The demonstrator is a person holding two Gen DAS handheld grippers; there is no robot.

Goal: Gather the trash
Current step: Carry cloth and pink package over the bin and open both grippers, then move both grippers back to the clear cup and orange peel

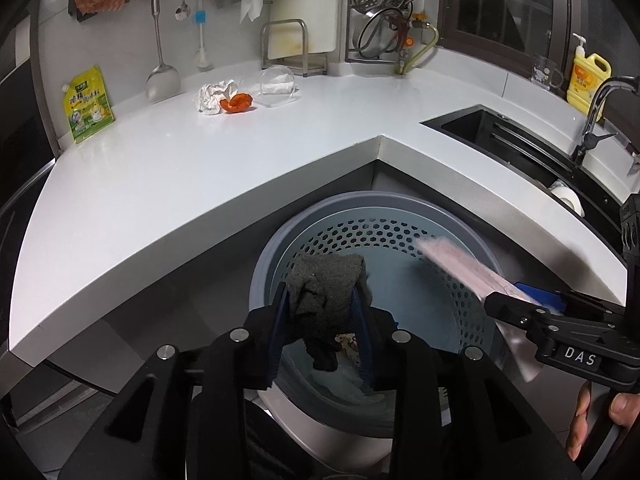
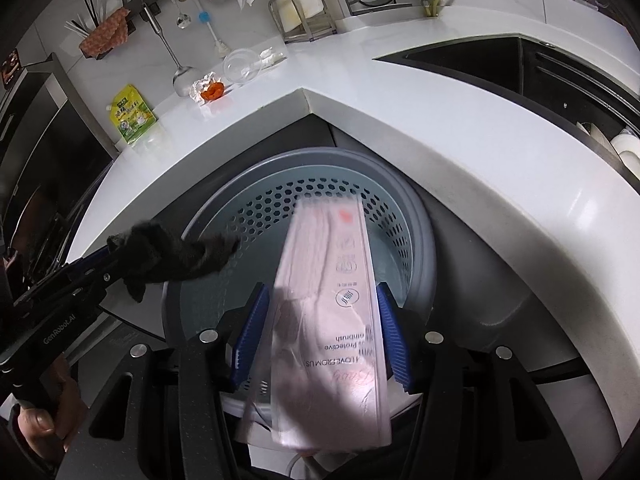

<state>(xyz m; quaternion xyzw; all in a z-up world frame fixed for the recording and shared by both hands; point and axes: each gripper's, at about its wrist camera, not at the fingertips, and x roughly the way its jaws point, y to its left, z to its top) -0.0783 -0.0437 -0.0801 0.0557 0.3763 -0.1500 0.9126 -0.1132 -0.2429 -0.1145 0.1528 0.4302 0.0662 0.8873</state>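
Observation:
A round grey-blue perforated bin stands on the floor under the corner of the white counter. My left gripper is shut on a dark grey rag held over the bin's left rim. My right gripper holds a long pink plastic package between its blue pads, over the bin's opening; the package looks motion-blurred. On the counter lie a crumpled white paper and an orange scrap.
A yellow-green pouch leans on the wall at left. A clear glass lid lies by the rack. A black sink and a yellow detergent bottle are at right. White paper lies at the bin's bottom.

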